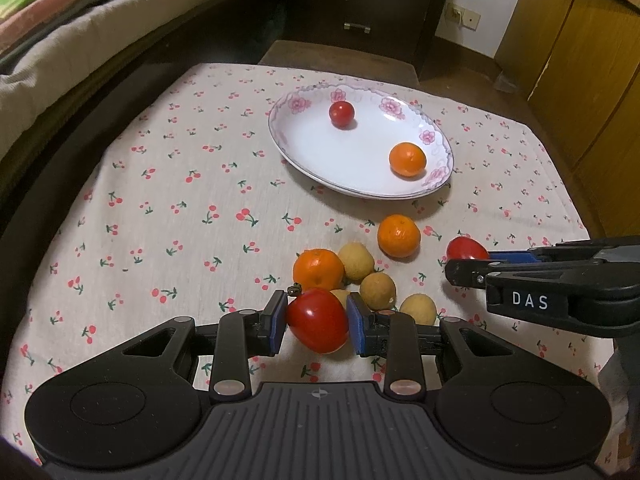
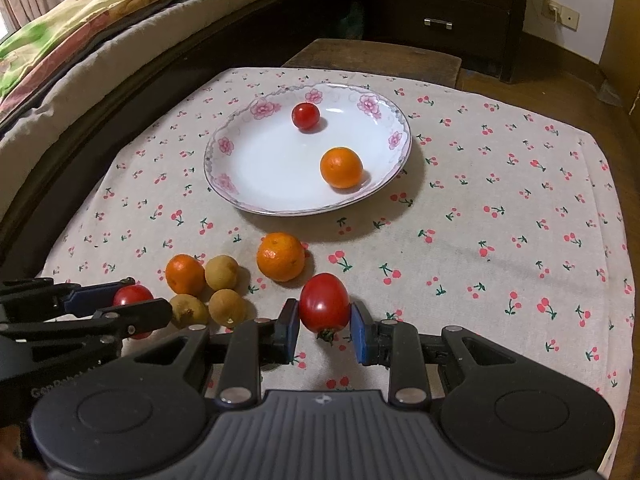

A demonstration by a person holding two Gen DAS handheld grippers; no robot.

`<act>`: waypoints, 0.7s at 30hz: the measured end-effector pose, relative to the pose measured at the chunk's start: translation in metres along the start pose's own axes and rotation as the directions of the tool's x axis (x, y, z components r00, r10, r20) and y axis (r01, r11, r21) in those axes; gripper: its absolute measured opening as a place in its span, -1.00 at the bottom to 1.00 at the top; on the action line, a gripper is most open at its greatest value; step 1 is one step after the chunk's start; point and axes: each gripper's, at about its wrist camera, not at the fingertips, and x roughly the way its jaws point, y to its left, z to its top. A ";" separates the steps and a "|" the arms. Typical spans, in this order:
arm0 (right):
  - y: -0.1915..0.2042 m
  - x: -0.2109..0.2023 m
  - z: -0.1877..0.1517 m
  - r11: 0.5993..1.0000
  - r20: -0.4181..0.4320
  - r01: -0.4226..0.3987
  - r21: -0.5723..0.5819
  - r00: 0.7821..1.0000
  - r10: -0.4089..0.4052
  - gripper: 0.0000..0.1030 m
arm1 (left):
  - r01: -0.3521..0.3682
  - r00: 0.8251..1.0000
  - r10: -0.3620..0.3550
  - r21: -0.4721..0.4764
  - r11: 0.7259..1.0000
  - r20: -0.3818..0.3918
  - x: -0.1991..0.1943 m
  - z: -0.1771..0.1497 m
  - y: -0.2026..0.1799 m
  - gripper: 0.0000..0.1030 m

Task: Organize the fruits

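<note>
My left gripper [image 1: 317, 322] is shut on a red tomato [image 1: 318, 320], held at the near edge of the fruit pile. My right gripper [image 2: 325, 326] is shut on another red tomato [image 2: 324, 304]; it also shows at the right of the left wrist view [image 1: 466, 249]. On the cherry-print cloth lie two oranges [image 2: 280, 257] [image 2: 185, 274] and several small tan fruits [image 2: 222, 272]. The white floral plate [image 2: 248, 176] holds a small tomato [image 2: 305, 116] and an orange [image 2: 341, 167].
The table's cloth [image 2: 500, 208] has bare room to the right of the plate. A bed [image 2: 100, 32] runs along the left. A dark drawer chest [image 2: 440, 0] and a wooden stool [image 2: 372, 56] stand behind the table.
</note>
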 end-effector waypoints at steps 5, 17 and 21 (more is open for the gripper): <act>0.002 0.001 0.001 1.000 0.000 -0.004 -0.004 1.000 0.004 -0.44 | 0.002 1.000 -0.002 0.001 1.000 0.003 0.000 0.001 -0.001 -0.22; 0.004 0.000 0.004 1.000 0.007 -0.011 -0.007 1.000 0.011 -0.44 | 0.005 1.000 -0.005 0.013 1.000 0.014 0.000 0.009 -0.005 -0.22; 0.005 0.000 0.005 1.000 0.008 -0.012 -0.006 1.000 0.012 -0.44 | 0.005 1.000 -0.005 0.013 1.000 0.021 0.000 0.013 -0.004 -0.22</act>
